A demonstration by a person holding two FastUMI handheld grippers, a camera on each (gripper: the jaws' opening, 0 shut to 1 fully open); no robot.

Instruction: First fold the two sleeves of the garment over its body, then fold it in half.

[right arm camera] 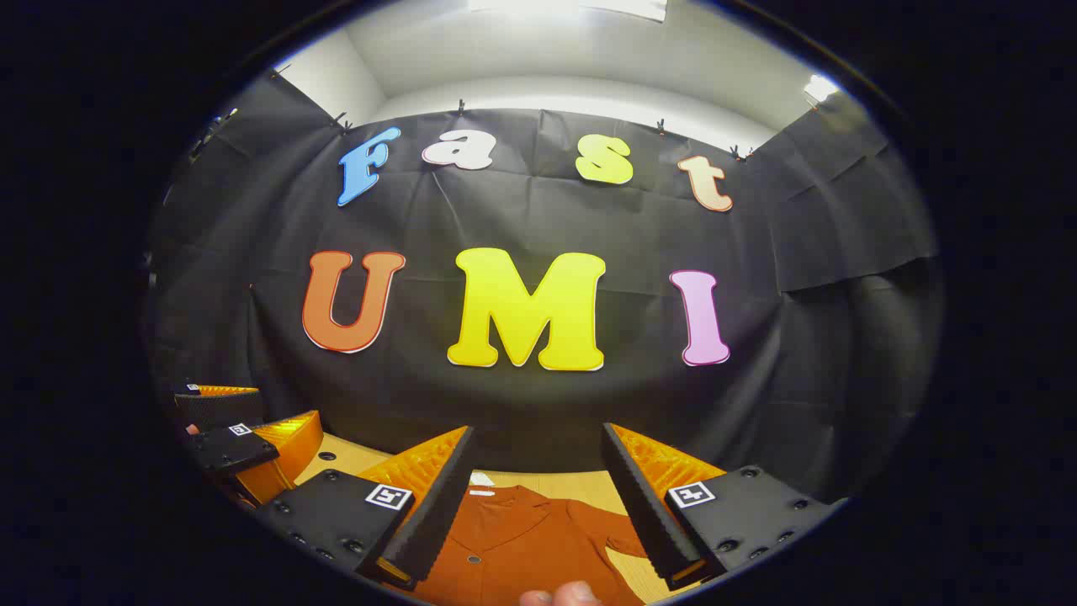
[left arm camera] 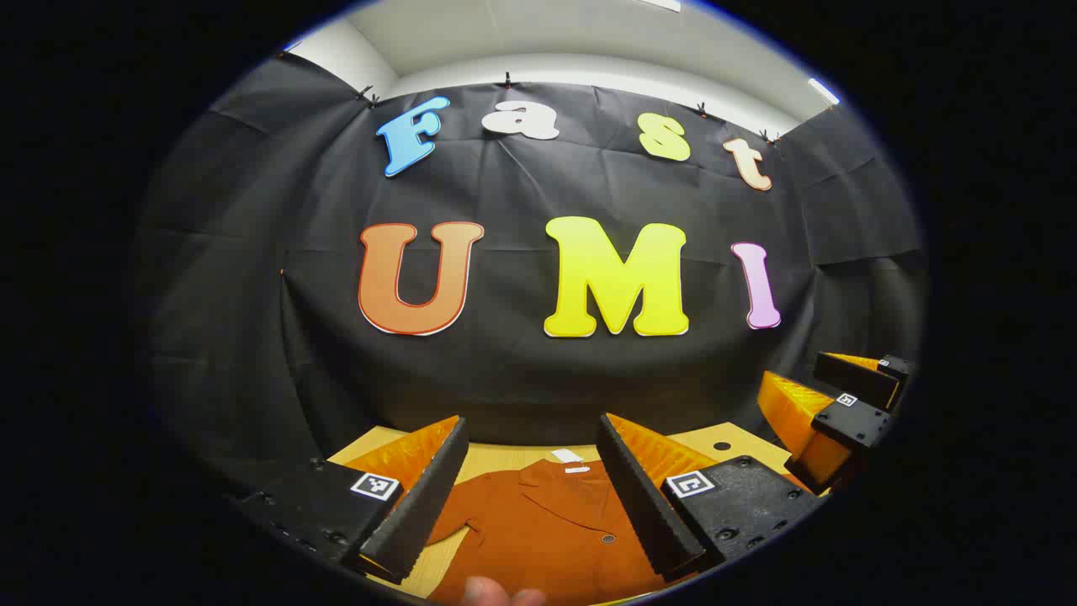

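Observation:
A rust-orange shirt (left arm camera: 538,522) lies flat on the wooden table (left arm camera: 724,442), its collar and white label toward the far wall. My left gripper (left arm camera: 532,429) hovers open above it, fingers apart with nothing between them. In the right gripper view the same shirt (right arm camera: 522,539) lies below my right gripper (right arm camera: 537,433), which is also open and holds nothing. One sleeve (right arm camera: 610,526) spreads out to the right there. Each gripper shows in the other's view: the right gripper (left arm camera: 812,389) at the right, the left gripper (right arm camera: 269,417) at the left. The shirt's lower part is hidden.
A person's fingertip (left arm camera: 496,593) shows at the bottom edge, and another fingertip (right arm camera: 564,596) in the right gripper view. The table (right arm camera: 580,486) has small round holes near its back corners and ends at the black cloth wall (left arm camera: 538,370).

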